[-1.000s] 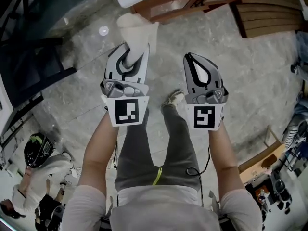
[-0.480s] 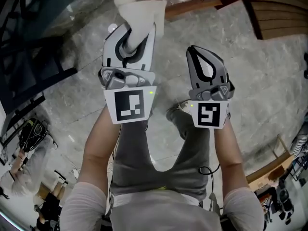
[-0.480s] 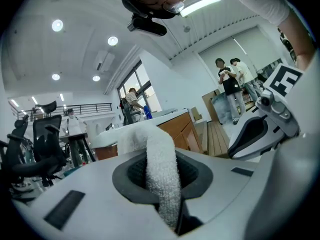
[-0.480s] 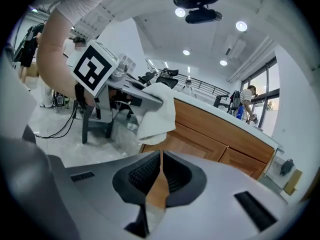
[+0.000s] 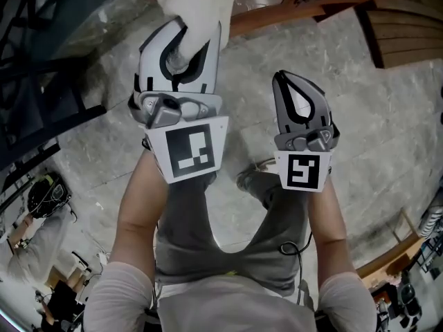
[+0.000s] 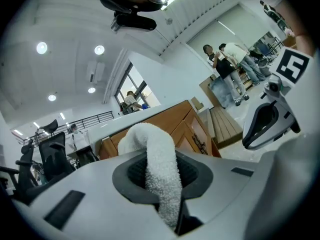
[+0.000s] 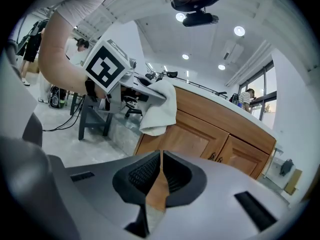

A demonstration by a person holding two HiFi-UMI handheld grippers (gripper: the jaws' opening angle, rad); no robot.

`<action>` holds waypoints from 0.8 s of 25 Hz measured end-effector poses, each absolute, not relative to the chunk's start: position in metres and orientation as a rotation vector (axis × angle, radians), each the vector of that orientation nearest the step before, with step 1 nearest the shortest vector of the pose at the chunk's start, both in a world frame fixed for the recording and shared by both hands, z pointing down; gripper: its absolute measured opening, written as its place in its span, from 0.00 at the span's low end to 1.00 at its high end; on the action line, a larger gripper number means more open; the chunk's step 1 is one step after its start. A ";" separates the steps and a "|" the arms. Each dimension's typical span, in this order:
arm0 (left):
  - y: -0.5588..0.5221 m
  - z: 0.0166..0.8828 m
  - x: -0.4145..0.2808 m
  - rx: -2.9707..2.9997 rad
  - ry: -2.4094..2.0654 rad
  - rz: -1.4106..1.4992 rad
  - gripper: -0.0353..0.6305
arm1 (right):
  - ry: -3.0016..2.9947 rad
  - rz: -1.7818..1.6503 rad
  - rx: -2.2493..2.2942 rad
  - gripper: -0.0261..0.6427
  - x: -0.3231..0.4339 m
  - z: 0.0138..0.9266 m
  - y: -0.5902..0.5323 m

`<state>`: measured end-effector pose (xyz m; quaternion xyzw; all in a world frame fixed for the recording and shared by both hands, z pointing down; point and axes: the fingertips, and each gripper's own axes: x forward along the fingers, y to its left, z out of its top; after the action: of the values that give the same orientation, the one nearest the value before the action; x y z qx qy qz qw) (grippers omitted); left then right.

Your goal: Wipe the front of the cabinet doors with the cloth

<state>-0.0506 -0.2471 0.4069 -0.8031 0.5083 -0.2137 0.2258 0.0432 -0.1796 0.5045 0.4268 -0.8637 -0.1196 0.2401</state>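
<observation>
The left gripper (image 5: 185, 37) is pinching the white cloth (image 5: 194, 2) close to the cabinet (image 5: 277, 16); the right gripper (image 5: 291, 81) is hovering short of the cabinet. Its jaws are sitting together, empty.

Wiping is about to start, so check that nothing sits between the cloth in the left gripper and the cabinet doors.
Nothing visible does. The cloth hangs from the left gripper in front of the cabinet doors, with only air between them in the right gripper view. The right gripper is shut, empty and off to the side.
</observation>
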 end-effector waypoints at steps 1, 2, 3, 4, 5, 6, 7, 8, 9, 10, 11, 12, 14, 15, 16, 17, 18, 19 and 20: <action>-0.250 0.408 -0.052 -2.202 1.402 -0.584 0.17 | -2.365 -0.341 1.170 0.11 0.041 0.508 -0.182; -0.254 0.409 -0.052 -2.190 1.400 -0.579 0.17 | -2.367 -0.354 1.172 0.11 0.039 0.513 -0.185; -0.257 0.410 -0.051 -2.180 1.395 -0.574 0.17 | -2.369 -0.365 1.172 0.11 0.038 0.517 -0.188; -0.260 0.412 -0.049 -2.171 1.389 -0.570 0.17 | -2.370 -0.376 1.172 0.11 0.037 0.521 -0.190; -0.262 0.415 -0.047 -2.163 1.382 -0.566 0.17 | -2.372 -0.386 1.172 0.11 0.037 0.525 -0.192; -0.265 0.417 -0.044 -2.157 1.376 -0.560 0.17 | -2.375 -0.395 1.174 0.11 0.037 0.529 -0.194; -0.267 0.419 -0.040 -2.152 1.371 -0.553 0.17 | -2.378 -0.404 1.177 0.11 0.039 0.533 -0.196; -0.270 0.421 -0.036 -2.147 1.367 -0.547 0.17 | -2.384 -0.413 1.183 0.11 0.040 0.536 -0.199; -0.272 0.423 -0.033 -2.140 1.362 -0.544 0.17 | -2.389 -0.421 1.190 0.11 0.041 0.540 -0.202; -0.275 0.426 -0.030 -2.133 1.357 -0.544 0.17 | -2.395 -0.429 1.196 0.11 0.042 0.543 -0.205; -0.277 0.428 -0.028 -2.128 1.353 -0.545 0.17 | -2.400 -0.437 1.200 0.11 0.043 0.546 -0.208; -0.279 0.431 -0.026 -2.127 1.352 -0.546 0.17 | -2.405 -0.447 1.203 0.11 0.043 0.550 -0.210; -0.282 0.436 -0.022 -2.126 1.353 -0.541 0.17 | -2.410 -0.474 1.208 0.11 0.044 0.557 -0.214; -0.283 0.436 -0.020 -2.121 1.353 -0.536 0.17 | -2.409 -0.489 1.209 0.11 0.044 0.560 -0.216; -0.284 0.436 -0.019 -2.113 1.352 -0.530 0.17 | -2.407 -0.505 1.209 0.11 0.043 0.563 -0.217; -0.285 0.436 -0.019 -2.104 1.353 -0.526 0.17 | -2.403 -0.521 1.208 0.11 0.043 0.567 -0.218; -0.286 0.437 -0.018 -2.096 1.353 -0.524 0.17 | -2.399 -0.536 1.207 0.11 0.043 0.570 -0.219; -0.287 0.438 -0.016 -2.091 1.352 -0.522 0.17 | -2.397 -0.548 1.209 0.11 0.044 0.573 -0.219; -0.287 0.440 -0.013 -2.087 1.349 -0.518 0.17 | -2.398 -0.555 1.215 0.11 0.045 0.576 -0.220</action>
<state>-0.0125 -0.2874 0.4403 -0.7852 0.5073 -0.1948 0.2970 0.0451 -0.2195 0.5763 0.4339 -0.8565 -0.1983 0.1971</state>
